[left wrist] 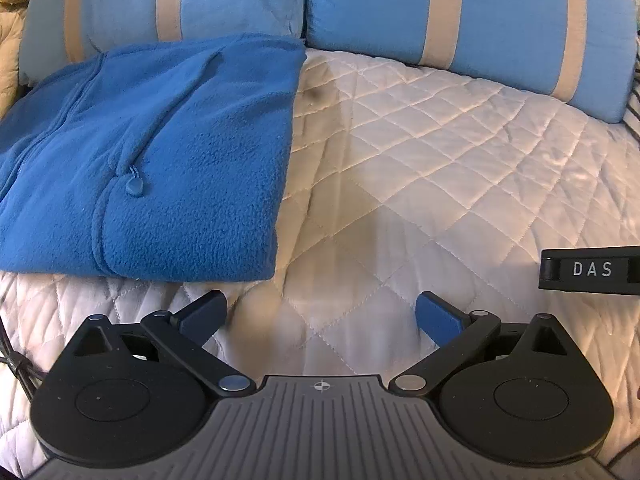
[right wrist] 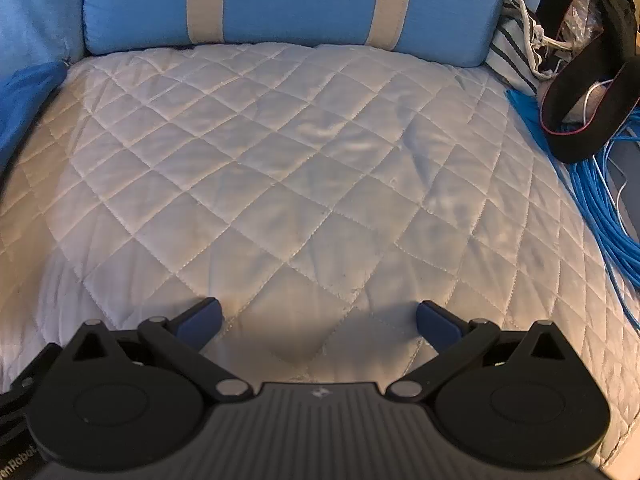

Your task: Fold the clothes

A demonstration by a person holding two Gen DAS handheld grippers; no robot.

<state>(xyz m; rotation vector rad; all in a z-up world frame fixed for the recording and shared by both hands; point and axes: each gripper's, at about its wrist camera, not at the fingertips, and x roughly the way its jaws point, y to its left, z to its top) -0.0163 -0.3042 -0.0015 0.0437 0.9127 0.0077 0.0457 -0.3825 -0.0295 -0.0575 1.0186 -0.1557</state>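
- A folded blue fleece garment (left wrist: 148,152) lies flat on a white quilted cover (left wrist: 440,168), toward the cover's left side, its far end touching the cushions at the back edge.
- The fleece is folded into a rough rectangle; a zip line runs along its left part and a small blue pull tab (left wrist: 135,184) rests on its top surface.
- In the right wrist view only a strip of the same fleece (right wrist: 24,104) shows, at the left edge of the cover.
- Two light-blue cushions with beige stripes stand along the back edge: one (left wrist: 168,4) behind the fleece, the other (left wrist: 492,12) toward the back right.
- The left gripper (left wrist: 322,316) hovers low over bare quilt near the front edge, just beside the fleece's near right corner and not touching it; its blue-padded fingers (left wrist: 438,318) are spread wide with nothing between them.
- The right gripper (right wrist: 319,318) is over the middle front of the cover, well apart from the fleece, its fingers (right wrist: 202,320) likewise spread wide and holding nothing.
- A black part marked "DAS" (left wrist: 592,269) juts in from the right edge of the left wrist view.
- Beyond the cover's right edge lie a black bag (right wrist: 588,76), a bundle of blue cables (right wrist: 600,208) and a striped cloth (right wrist: 512,56).
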